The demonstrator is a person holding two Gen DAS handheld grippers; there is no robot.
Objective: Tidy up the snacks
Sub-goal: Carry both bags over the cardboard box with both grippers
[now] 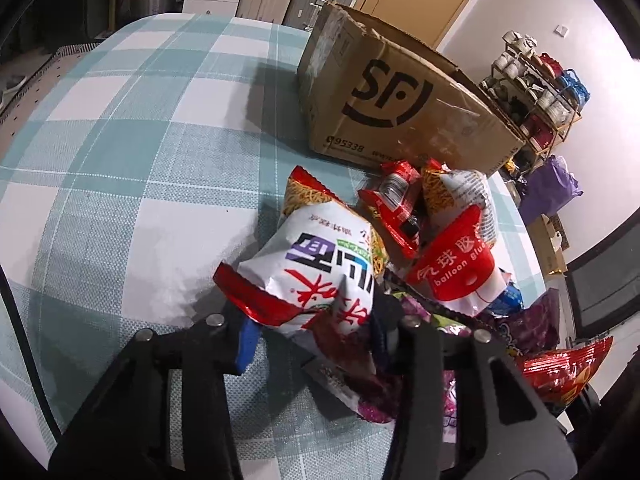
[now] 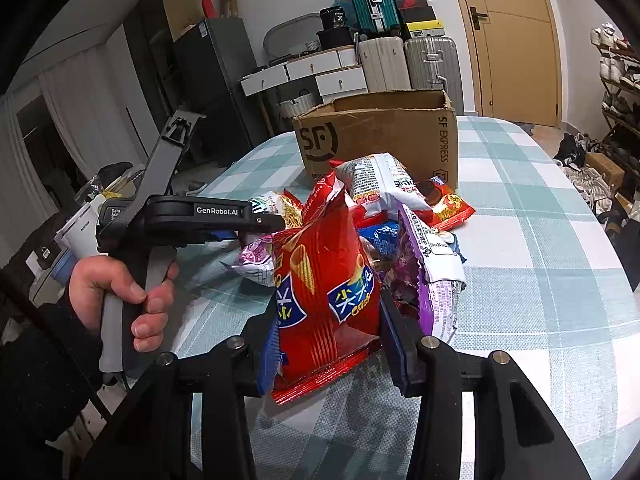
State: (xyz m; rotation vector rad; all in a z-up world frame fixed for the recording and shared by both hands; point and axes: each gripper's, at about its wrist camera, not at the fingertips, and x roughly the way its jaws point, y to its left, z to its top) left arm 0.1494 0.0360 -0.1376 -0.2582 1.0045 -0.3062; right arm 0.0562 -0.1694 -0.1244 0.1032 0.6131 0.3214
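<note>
Left tool (image 1: 316, 332) clamped on a white noodle packet (image 1: 316, 264) with red ends, pads pressed against its lower sides, packet tipped toward the cardboard box (image 1: 400, 92). Right tool (image 2: 328, 344) clamped on a red crisp bag (image 2: 324, 280), blue pads squeezing both edges, bag upright in front of the box (image 2: 376, 136). Between the box and both tools, a heap of snacks on the checked table (image 1: 120, 160): a small red packet (image 1: 394, 208) just before the box, a second noodle packet (image 1: 460, 192) beside it, a red balloon-glue card (image 1: 460, 260) leaning over that, a purple bag (image 2: 432, 280) nearer the tools, touching the crisp bag. Box open at the top, set at the far part of the table. Left of the box in the right wrist view, a hand (image 2: 116, 296) wrapped round the grey grip of the left tool (image 2: 264, 222), whose tip reaches into the heap.
</note>
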